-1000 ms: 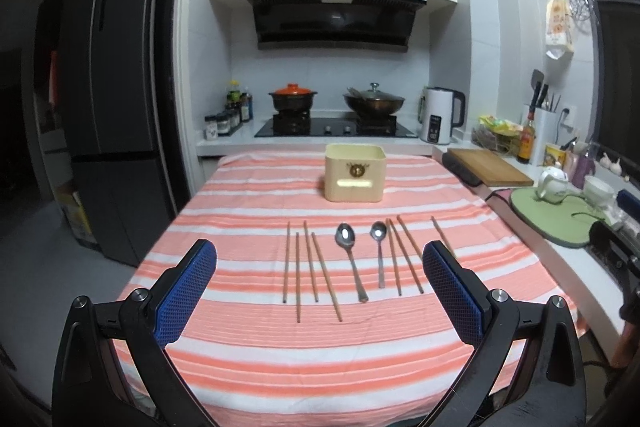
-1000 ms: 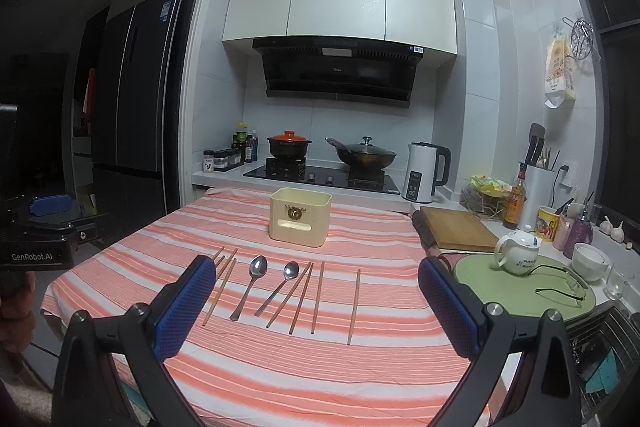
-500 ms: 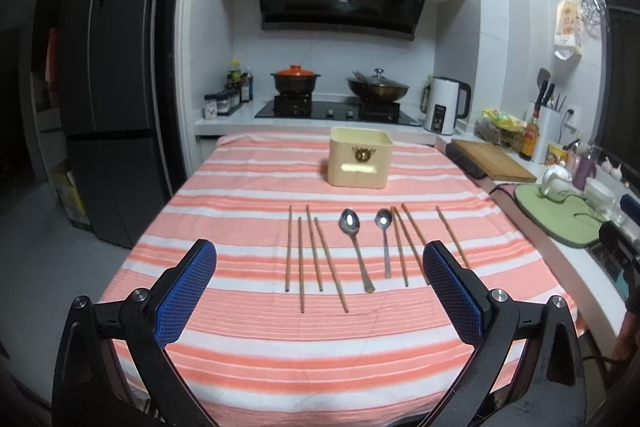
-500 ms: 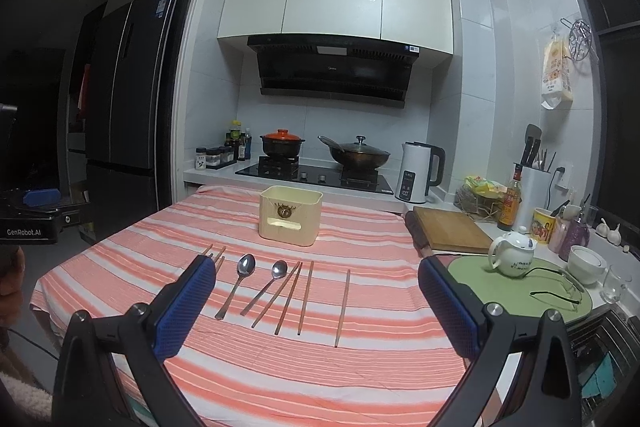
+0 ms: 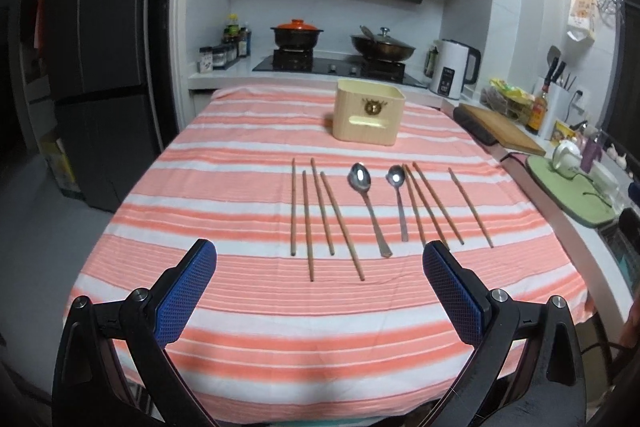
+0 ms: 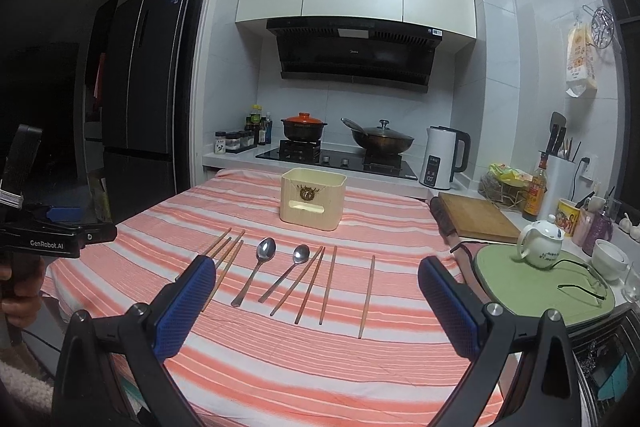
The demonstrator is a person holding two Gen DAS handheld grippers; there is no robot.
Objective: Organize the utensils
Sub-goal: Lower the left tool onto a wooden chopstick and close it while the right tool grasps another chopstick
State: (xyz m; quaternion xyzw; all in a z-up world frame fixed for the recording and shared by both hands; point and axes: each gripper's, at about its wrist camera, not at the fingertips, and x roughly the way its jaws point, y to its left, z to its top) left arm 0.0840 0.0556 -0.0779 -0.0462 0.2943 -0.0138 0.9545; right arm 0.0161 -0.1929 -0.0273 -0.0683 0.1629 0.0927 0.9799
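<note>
Judging from the layout, nothing has yet been organized: ahead of both grippers the striped tablecloth [image 5: 248,311] carries every utensil loose. Furthest ahead, beyond the row, the cream holder box [image 5: 368,115] stands upright, with nothing seen projecting from it. Nearer, eight wooden chopsticks [image 5: 307,223] lie flat, four to either side of the two metal spoons [image 5: 367,205]. The left gripper [image 5: 319,291] and right gripper [image 6: 316,303] are held spread wide above the near edge, grasping nothing. All transfers remain to be done.
</note>
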